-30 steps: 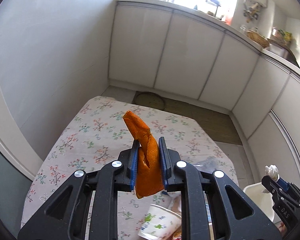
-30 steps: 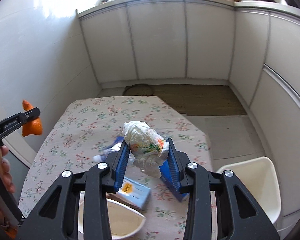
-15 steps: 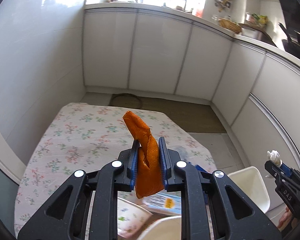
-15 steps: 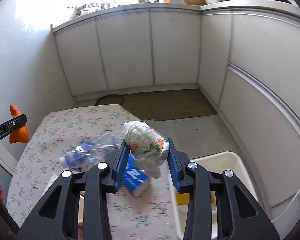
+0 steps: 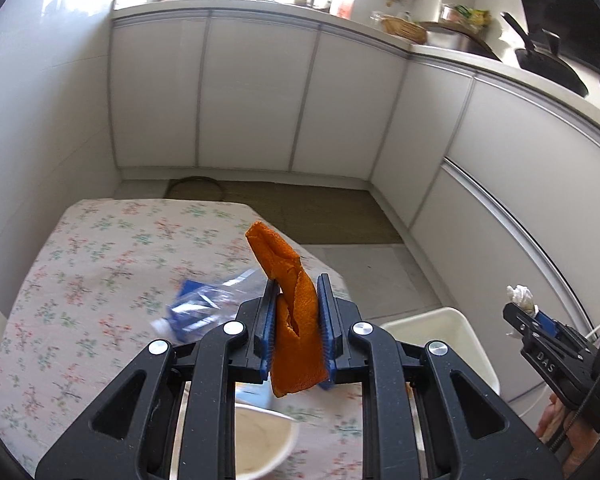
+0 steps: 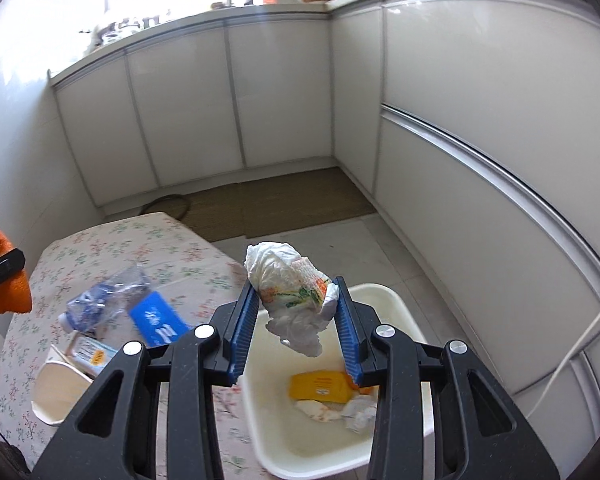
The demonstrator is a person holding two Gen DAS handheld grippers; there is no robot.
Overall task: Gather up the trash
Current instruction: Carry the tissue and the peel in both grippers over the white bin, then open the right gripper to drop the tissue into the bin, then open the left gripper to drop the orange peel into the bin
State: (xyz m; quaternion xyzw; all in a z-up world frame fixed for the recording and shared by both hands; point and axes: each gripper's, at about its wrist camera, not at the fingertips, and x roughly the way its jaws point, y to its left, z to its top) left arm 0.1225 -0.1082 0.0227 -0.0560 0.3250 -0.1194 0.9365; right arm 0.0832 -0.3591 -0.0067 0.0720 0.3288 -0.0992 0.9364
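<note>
The right gripper point(image 6: 296, 312) hangs above the white bin point(image 6: 396, 304), its blue pads pinched on a crumpled wad of printed tissue point(image 6: 290, 280). The bin sits on the floor just beside the table point(image 6: 100, 256), and it already holds a yellow packet point(image 6: 320, 386) and some crumpled paper point(image 6: 356, 412). So this looks like the drop step, and the wad appears to be over the bin's near-left part, close to the rim.

To do it well, the judgement is: carry the wad a little further toward the middle of the bin before parting the fingers, and open wide, because soft tissue can cling to ribbed pads.

Over on the other side, the left gripper point(image 5: 298, 320) is clamped on a strip of orange peel point(image 5: 292, 312), held above the table's edge, with the bin to its right. That one probably goes next, and it needs to swing across without crowding the right gripper.

Still on the flowered cloth: a crushed plastic bottle point(image 6: 104, 300), a blue packet point(image 6: 158, 318), a small carton point(image 6: 90, 354) and a paper cup point(image 6: 60, 394). Plenty left to collect.
</note>
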